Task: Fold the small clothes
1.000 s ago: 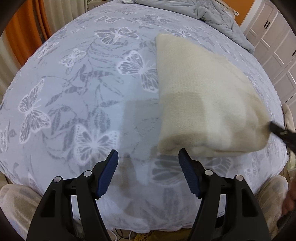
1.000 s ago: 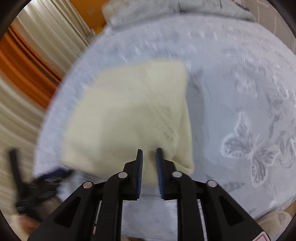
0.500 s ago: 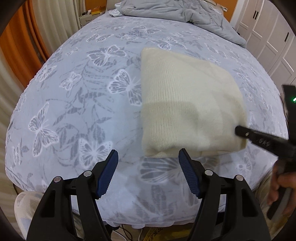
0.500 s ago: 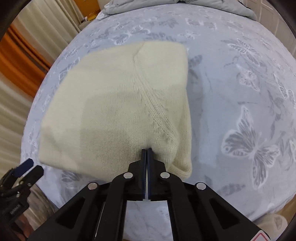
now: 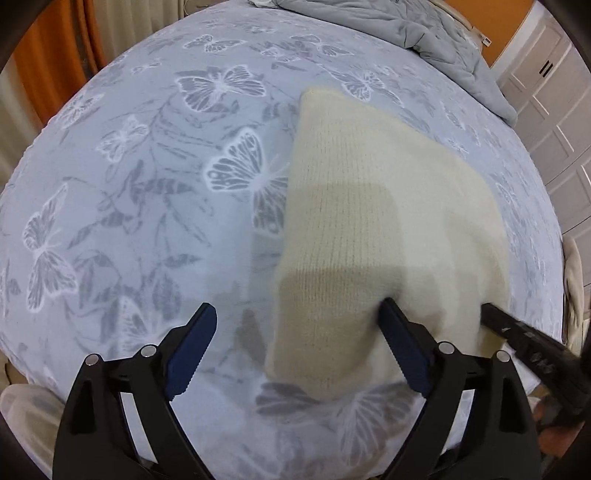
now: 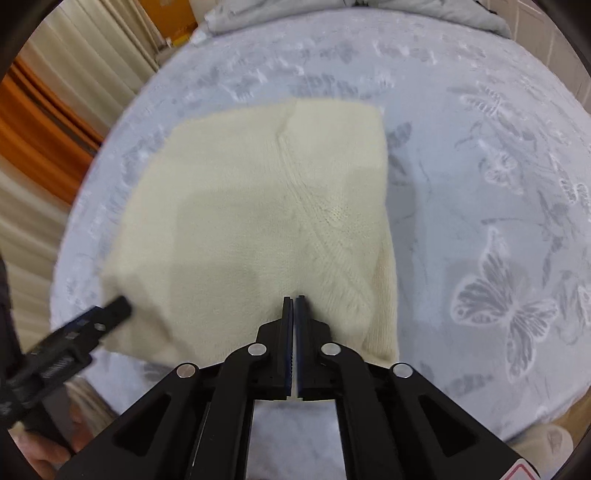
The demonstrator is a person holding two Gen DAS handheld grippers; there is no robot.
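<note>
Right now my right gripper [image 6: 294,300] is clamped on the near edge of the cream knit garment [image 6: 266,221], its two fingers pressed together with the fabric between them. That folded garment lies on the butterfly-print bedspread [image 5: 129,206], stretching ahead of this gripper. My left gripper [image 5: 299,325] is spread wide and grasps nothing; its right finger [image 5: 400,343] sits against the garment's near left corner, while its left finger is over bare bedspread. A grey quilt [image 5: 424,33] is bunched at the far end.

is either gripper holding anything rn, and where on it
The right gripper pinches the cream knit garment at its near edge; the left gripper is open, holding nothing.
</note>
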